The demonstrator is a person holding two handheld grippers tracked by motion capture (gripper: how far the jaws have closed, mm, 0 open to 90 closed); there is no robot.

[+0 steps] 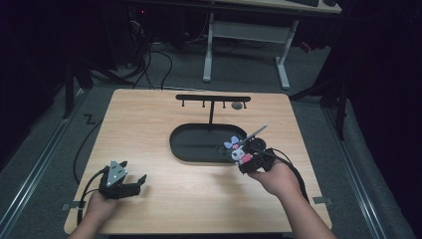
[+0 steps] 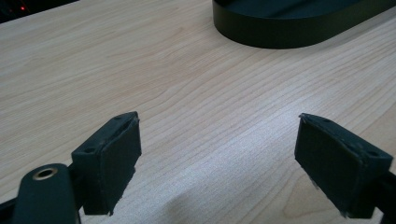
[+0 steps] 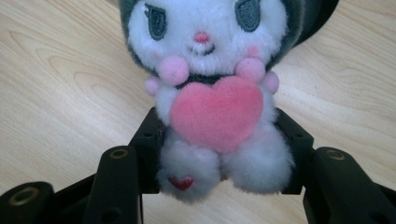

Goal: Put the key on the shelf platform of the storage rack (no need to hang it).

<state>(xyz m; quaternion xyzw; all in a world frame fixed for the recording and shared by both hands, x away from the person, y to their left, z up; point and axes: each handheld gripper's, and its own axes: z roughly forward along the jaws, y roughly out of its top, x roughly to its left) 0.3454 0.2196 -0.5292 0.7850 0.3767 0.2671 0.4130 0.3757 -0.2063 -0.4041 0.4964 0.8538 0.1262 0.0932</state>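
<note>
A small white plush toy [image 3: 215,107] with a dark hood, a pink heart on its chest and a lilac bow is clamped at its lower body between the jaws of my right gripper [image 3: 219,154]. In the high view the plush toy [image 1: 236,151] is held by the right gripper [image 1: 251,162] just above the right rim of the black oval tray [image 1: 191,152]. A thin strap or stick rises from the toy toward the upper right. My left gripper [image 1: 137,184] rests at the table's near left, open, nothing between its fingers [image 2: 109,158].
A black T-shaped hanger stand [image 1: 212,99] with several pegs rises from the tray's back. The tray's edge [image 2: 280,32] shows ahead of the left gripper. Bare wooden tabletop [image 1: 144,124] lies to the left. A desk frame and cables stand on the floor beyond.
</note>
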